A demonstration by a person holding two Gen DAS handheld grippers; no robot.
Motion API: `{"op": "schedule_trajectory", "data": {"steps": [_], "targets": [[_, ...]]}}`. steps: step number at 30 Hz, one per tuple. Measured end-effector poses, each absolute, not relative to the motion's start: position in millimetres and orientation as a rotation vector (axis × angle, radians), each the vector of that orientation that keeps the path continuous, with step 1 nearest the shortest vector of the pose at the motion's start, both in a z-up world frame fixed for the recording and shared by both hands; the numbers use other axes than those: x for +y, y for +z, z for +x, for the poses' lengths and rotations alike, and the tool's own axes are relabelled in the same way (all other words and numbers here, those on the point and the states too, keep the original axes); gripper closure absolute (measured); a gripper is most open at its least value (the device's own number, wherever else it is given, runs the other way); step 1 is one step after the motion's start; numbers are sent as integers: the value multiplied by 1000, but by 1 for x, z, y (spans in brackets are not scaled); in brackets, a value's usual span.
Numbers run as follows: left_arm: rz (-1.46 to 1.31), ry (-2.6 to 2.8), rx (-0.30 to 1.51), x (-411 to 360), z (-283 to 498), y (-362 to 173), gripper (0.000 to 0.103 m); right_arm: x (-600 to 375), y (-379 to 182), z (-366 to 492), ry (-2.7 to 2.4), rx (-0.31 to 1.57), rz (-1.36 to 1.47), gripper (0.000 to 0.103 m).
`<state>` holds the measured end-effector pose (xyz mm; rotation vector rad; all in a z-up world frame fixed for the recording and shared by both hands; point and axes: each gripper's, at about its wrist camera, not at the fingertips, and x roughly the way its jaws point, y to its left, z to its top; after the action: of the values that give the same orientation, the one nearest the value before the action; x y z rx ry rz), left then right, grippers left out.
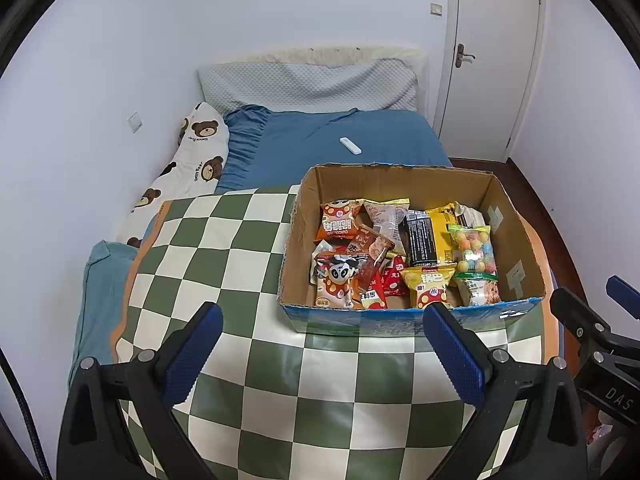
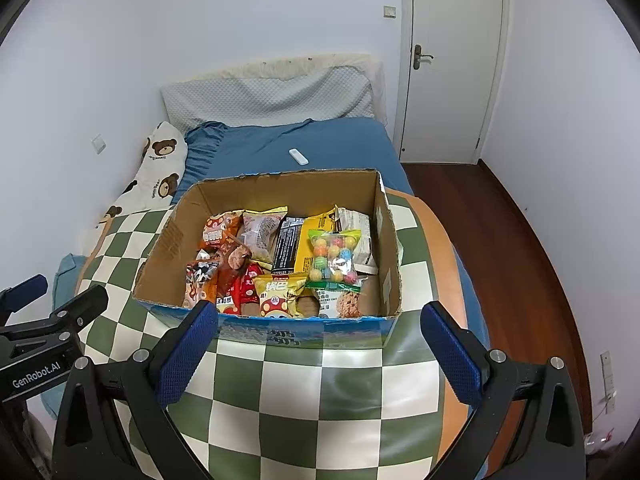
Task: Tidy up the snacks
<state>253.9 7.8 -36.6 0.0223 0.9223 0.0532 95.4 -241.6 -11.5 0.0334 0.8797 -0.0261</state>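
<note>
An open cardboard box stands on a green-and-white checked cloth. Several snack packets lie inside: an orange bag, a black bar, a clear bag of coloured balls, a yellow bag. My left gripper is open, nothing between its blue pads, hovering just before the box's near wall. My right gripper is likewise open and empty in front of the box. Each gripper shows at the other view's edge.
The cloth covers a surface set against a bed with a blue sheet. A white remote lies on the sheet. A bear-print pillow sits left; a white door and wooden floor lie right.
</note>
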Motion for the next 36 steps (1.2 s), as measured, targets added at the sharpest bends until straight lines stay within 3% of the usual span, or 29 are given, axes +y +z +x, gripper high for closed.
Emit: {"op": "schedule_trajectory", "data": {"steps": [36], "targets": [[28, 34, 919, 1, 251, -32, 0, -237, -3, 88, -25, 867, 38, 0]]}}
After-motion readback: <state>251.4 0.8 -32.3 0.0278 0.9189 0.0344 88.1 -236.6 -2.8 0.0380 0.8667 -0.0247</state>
